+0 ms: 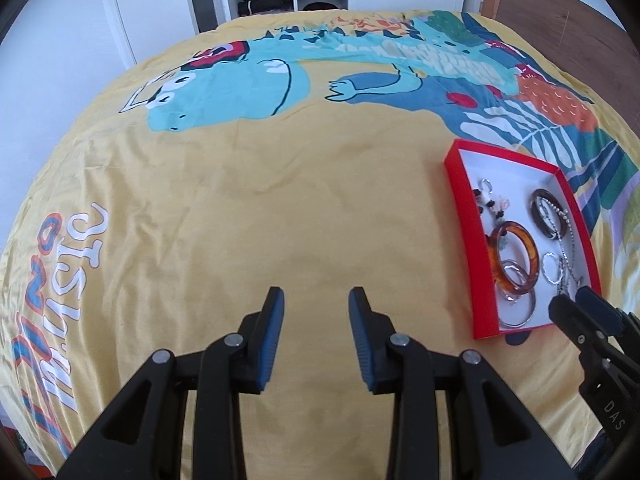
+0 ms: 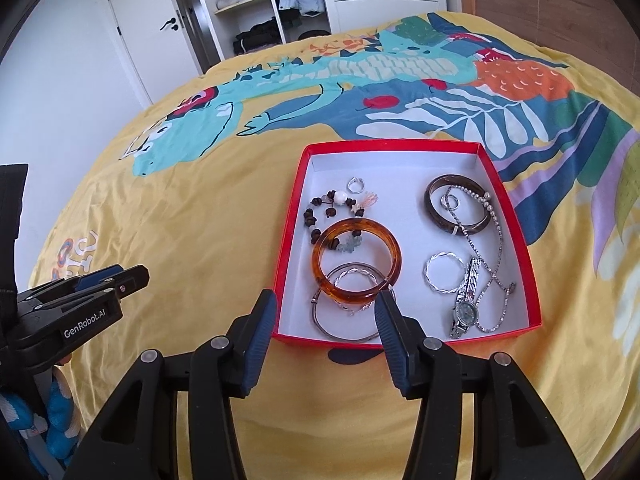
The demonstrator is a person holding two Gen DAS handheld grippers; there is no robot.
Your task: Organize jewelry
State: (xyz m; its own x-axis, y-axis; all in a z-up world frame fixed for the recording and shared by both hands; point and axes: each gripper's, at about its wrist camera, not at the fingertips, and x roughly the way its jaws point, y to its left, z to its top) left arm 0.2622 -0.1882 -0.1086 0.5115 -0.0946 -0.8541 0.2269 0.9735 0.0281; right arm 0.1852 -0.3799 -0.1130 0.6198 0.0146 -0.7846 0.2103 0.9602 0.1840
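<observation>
A red box (image 2: 392,145) with a white inside lies on the yellow dinosaur bedspread (image 2: 180,220). It holds an amber bangle (image 2: 348,295), a dark brown bangle (image 2: 431,202), a beaded bracelet (image 2: 320,216), a silver ring (image 2: 356,186), a twisted silver bangle (image 2: 427,274), a watch (image 2: 466,308) and a chain necklace (image 2: 498,240). My right gripper (image 2: 326,300) stands open at the box's near left corner, holding nothing. My left gripper (image 1: 316,300) is open over bare bedspread, left of the box (image 1: 460,184), and shows from the side in the right wrist view (image 2: 124,276).
Beyond the bed stand a white wardrobe (image 2: 260,8) with open shelves of clothes and a white door (image 2: 152,32). A wooden headboard (image 2: 560,0) runs along the right. The bed's left edge drops off near something blue (image 2: 60,412).
</observation>
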